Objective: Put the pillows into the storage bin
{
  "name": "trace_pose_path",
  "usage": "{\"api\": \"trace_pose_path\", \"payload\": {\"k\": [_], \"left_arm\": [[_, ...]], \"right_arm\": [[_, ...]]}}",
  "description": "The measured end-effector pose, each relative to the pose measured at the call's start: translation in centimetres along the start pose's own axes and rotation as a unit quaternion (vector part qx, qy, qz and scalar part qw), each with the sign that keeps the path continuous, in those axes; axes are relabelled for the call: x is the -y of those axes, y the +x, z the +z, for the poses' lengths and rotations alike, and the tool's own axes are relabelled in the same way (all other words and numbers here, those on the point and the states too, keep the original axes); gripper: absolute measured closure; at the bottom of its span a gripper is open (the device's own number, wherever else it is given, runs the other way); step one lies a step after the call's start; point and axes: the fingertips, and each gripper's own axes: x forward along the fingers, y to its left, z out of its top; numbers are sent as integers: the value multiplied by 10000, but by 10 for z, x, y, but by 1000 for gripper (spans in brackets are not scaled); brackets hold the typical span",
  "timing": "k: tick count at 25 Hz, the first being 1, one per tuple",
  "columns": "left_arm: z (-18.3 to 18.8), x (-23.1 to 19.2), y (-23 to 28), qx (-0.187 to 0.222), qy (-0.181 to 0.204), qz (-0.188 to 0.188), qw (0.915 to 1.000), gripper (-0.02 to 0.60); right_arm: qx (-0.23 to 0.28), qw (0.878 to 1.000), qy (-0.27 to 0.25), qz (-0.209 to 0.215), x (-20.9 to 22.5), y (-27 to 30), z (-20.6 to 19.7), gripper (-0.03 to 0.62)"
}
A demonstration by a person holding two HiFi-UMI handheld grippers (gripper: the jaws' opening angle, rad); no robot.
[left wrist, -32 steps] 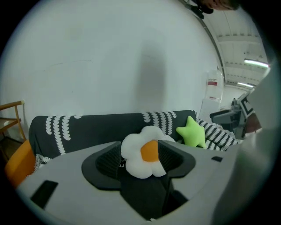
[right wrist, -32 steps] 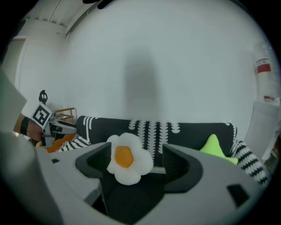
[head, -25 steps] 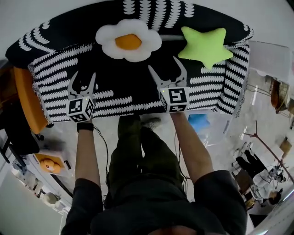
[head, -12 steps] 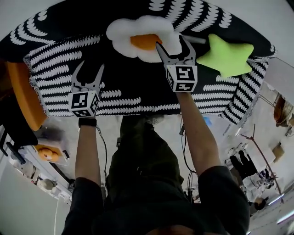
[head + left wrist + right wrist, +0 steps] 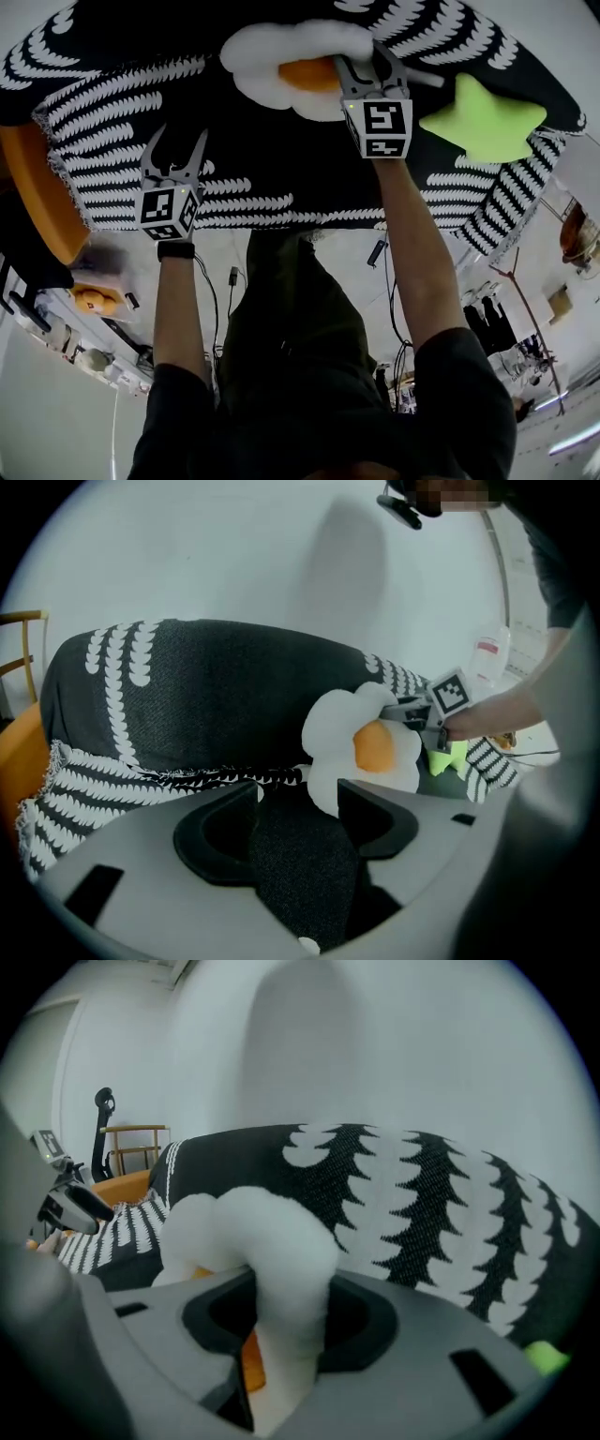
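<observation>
On the black-and-white patterned fabric sofa [image 5: 281,164] against a white wall [image 5: 234,555], the right gripper [image 5: 366,64], jaws just closing, is pinching the white-and-orange egg-shaped plush pillow [image 5: 267,56]; the left gripper [image 5: 173,142] is hovering half-open, empty.

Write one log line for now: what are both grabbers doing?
right gripper: jaws just been closing, now pinching egg pillow on sofa | left gripper: open, empty, over sofa | star pillow: untouched on sofa
</observation>
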Motion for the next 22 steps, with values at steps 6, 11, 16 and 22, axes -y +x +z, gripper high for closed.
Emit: {"api": "trace_pose_path", "payload": {"k": [6,11,16,22], "left_arm": [[10,3,17,24,68,-87,9999,313],[40,16,19,192,260,-271,9991,313],[70,67,24,243,574,-601,9962,313],[119,189,41,429,1414,-1410,9789,313]], "right_arm": [[175,9998,40,67,-10,-10,5,488],[398,9991,131,-91,-15,-45,26,494],[720,9936,502,-705,19,-122,39,494],[1121,9717,1061,-1787,89,-253,14,494]]}}
